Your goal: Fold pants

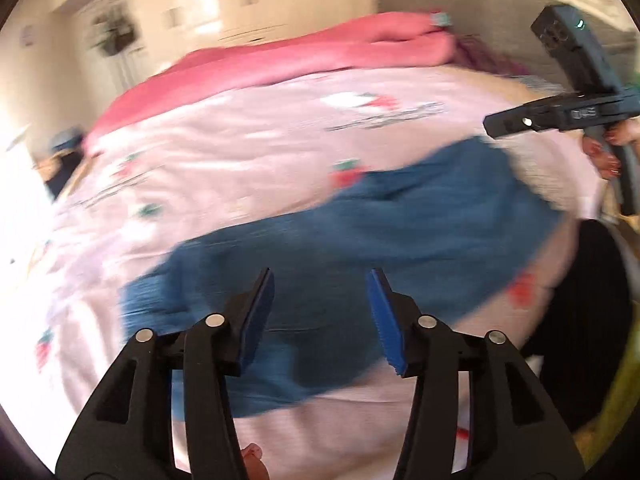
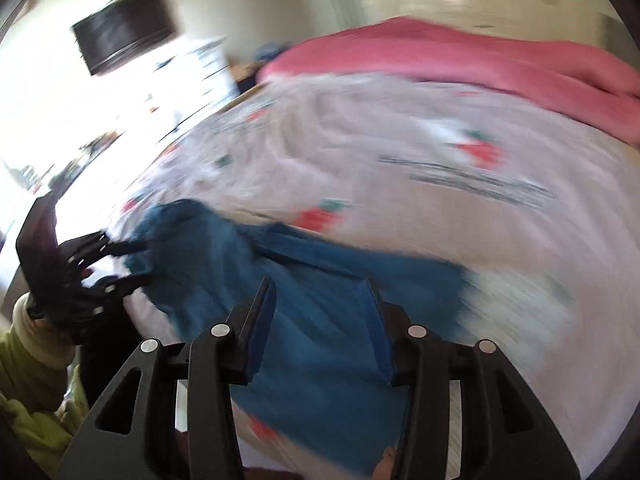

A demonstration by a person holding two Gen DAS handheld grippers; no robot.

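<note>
Left gripper [image 1: 322, 316]: jaws parted, nothing between the pads, hanging above the near end of the blue pants [image 1: 360, 232]. Right gripper [image 2: 320, 328]: jaws likewise parted and empty, over the same garment. Pants lie spread along the near edge of the bed [image 1: 240, 152], on its pale strawberry-print cover. Pink blanket [image 2: 460, 56] lies along the far edge. Both views blurred.

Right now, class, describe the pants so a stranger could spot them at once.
Find the bed with the pale strawberry-print cover and the pink blanket bunched at its far end. On the near part of the cover lie the pants, a spread of blue cloth, the only blue, unprinted thing on the bed.
</note>
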